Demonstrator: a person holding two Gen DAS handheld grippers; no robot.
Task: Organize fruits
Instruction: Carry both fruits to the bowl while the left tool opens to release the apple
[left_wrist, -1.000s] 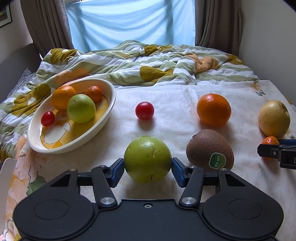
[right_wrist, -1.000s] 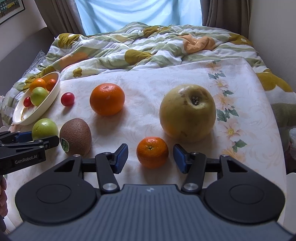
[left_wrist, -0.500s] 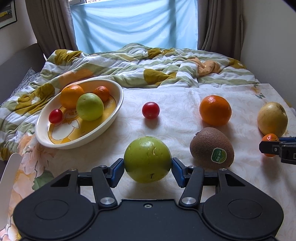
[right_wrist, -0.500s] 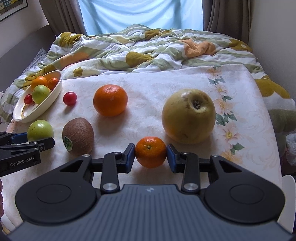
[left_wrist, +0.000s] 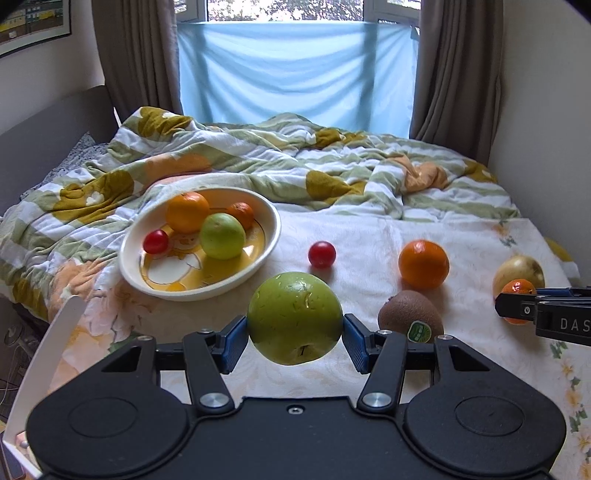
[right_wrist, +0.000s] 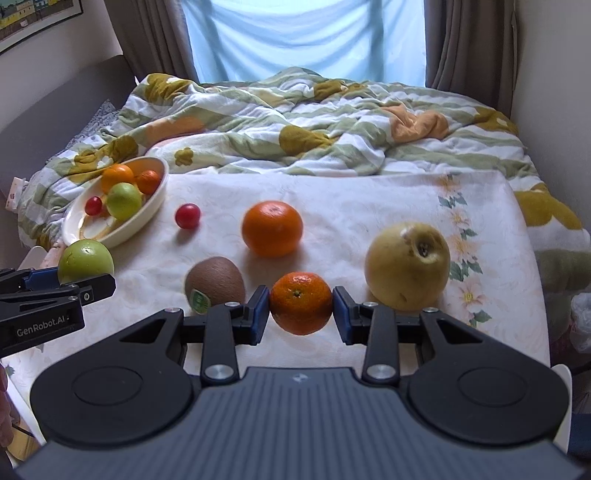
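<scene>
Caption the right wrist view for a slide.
Right hand-held gripper clamps a small mandarin above the cloth, beside kiwi and pear.

Bed (left_wrist: 369, 373) covered by pale floral sheet. Rumpled quilt (left_wrist: 258, 162), green-white stripes with mustard and orange blotches, heaped across the far half, 10 to 2 o'clock. Blue cloth (left_wrist: 295, 74) over the window at 12, brown curtains (left_wrist: 458, 74) flanking it. Framed picture (left_wrist: 33, 22) on wall at 10 o'clock. Grey headboard (left_wrist: 48, 129) at 9.

Both wrist views look steeply down along their fingers across the bed (left_wrist: 369, 376) toward the window (right_wrist: 306, 37), close above it; both share the bowl (left_wrist: 271, 236) and kiwi (right_wrist: 214, 280).
</scene>
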